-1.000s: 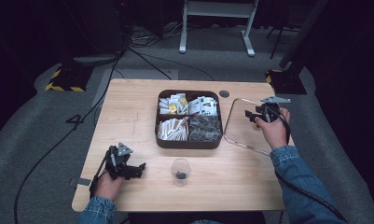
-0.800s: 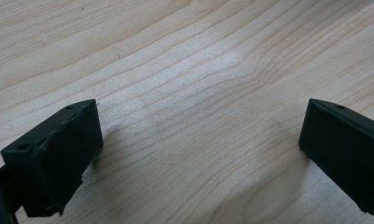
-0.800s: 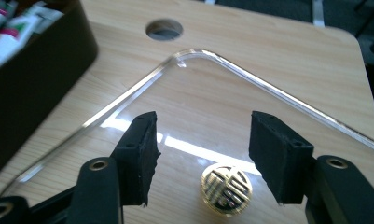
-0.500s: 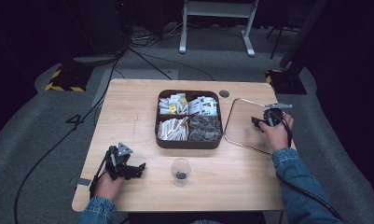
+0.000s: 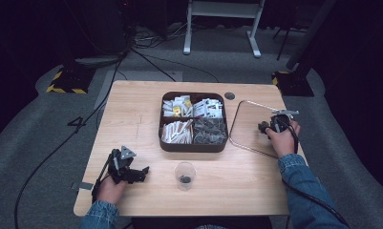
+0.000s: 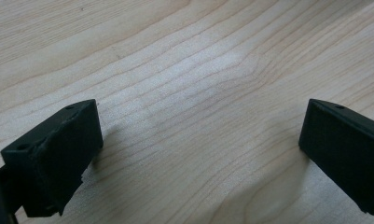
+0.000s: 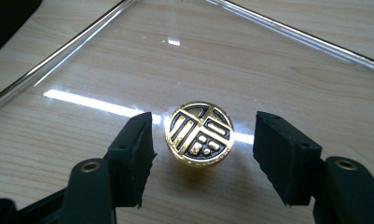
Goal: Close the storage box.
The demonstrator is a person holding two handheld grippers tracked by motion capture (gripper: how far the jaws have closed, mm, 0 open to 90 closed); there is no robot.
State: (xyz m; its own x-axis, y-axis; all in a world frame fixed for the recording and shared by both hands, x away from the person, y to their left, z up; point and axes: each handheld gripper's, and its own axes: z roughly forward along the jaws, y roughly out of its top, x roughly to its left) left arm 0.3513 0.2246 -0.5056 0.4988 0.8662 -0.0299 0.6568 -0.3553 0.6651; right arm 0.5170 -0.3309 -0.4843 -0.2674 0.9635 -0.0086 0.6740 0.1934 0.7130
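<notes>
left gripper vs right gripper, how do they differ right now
The left gripper sits at the table's near left corner, by the clear cup; the right gripper is over the clear lid at the right. The left gripper has only bare wood between its jaws; the right gripper has the lid's gold knob between its jaws, with a gap on each side. Both are hand-held, black and open.

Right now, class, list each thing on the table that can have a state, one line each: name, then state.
right gripper: open, jaws either side of the knob, not touching it
gold knob: upright on the glass lid
glass lid: flat on the table, off any container
left gripper: open, nothing between its jaws
divided tray: uncovered, four compartments filled
clear cup: upright, something small and dark inside
</notes>
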